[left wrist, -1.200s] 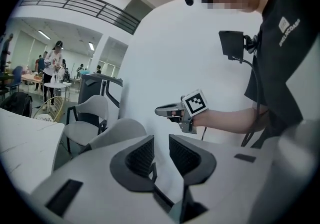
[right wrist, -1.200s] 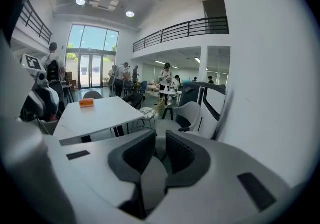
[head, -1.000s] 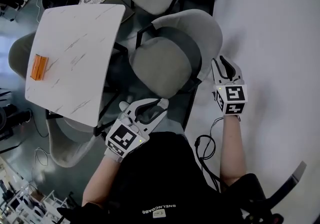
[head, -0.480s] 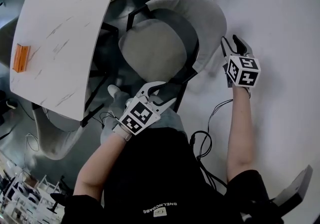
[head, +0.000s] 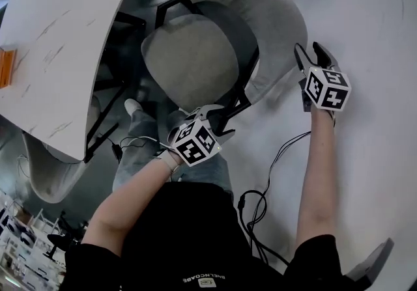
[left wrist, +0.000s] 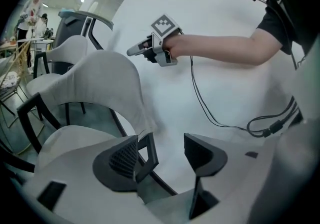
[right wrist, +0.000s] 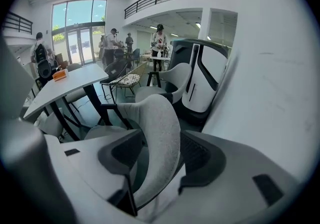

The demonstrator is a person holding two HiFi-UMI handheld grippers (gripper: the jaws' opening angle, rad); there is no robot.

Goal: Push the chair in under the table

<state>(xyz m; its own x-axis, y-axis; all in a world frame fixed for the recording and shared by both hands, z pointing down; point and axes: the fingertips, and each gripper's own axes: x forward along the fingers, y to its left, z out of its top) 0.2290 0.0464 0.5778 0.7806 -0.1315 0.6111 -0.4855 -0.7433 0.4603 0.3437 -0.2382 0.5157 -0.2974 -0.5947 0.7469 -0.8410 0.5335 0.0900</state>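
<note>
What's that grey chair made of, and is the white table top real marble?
Chair: the seat and back look like matte grey fabric, softly napped with no shine. Its frame is thin and black, probably painted metal. Table: a smooth white top with thin grey veins, so marble-look. Whether it is real stone or printed laminate can't be told from here.

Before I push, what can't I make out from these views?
- Feet of the chair: head view, hidden beneath its own seat.
- Space under the table: head view, covered by its top.
- The orange object: head view, cut off by the left edge; right gripper view, too small to identify.
- The right gripper, jaws opening around the backrest: the right gripper view doesn't settle whether its pads touch it.
</note>
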